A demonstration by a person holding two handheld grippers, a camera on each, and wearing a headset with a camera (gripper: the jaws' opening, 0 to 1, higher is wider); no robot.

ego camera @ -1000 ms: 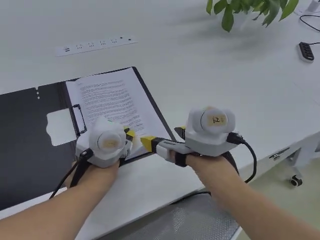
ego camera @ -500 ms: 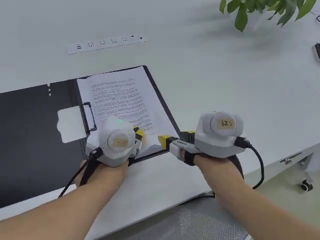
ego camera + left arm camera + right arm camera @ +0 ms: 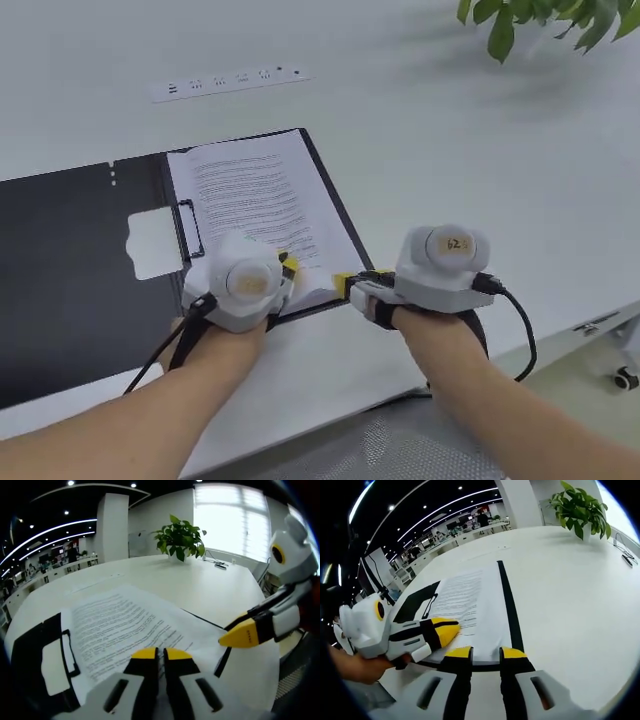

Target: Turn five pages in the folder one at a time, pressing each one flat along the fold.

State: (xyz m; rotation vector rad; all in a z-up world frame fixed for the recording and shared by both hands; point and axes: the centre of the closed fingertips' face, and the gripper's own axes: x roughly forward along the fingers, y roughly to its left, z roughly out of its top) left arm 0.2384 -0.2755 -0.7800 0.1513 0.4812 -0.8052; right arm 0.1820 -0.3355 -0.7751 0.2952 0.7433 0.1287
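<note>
The folder (image 3: 70,260) lies open on the white table, black inner cover on the left, a printed page (image 3: 255,195) on the right. My left gripper (image 3: 288,266) rests at the page's near edge. Its yellow-tipped jaws (image 3: 161,653) are shut, low over the printed page (image 3: 120,625). My right gripper (image 3: 345,285) points left at the folder's near right corner. Its jaws (image 3: 486,652) stand a little open over the black folder edge (image 3: 507,600), nothing between them. The two grippers' tips are close together. The left gripper (image 3: 447,627) crosses the right gripper view.
A metal clip (image 3: 187,228) and a white pocket (image 3: 155,240) sit at the folder's fold. A power strip (image 3: 228,82) lies at the back, a potted plant (image 3: 540,20) at the far right. The table's front edge runs just under my hands.
The head view has shifted, so the folder sits further right in the picture. Both grippers stay at the page's near edge, and the right one has drawn slightly toward the corner.
</note>
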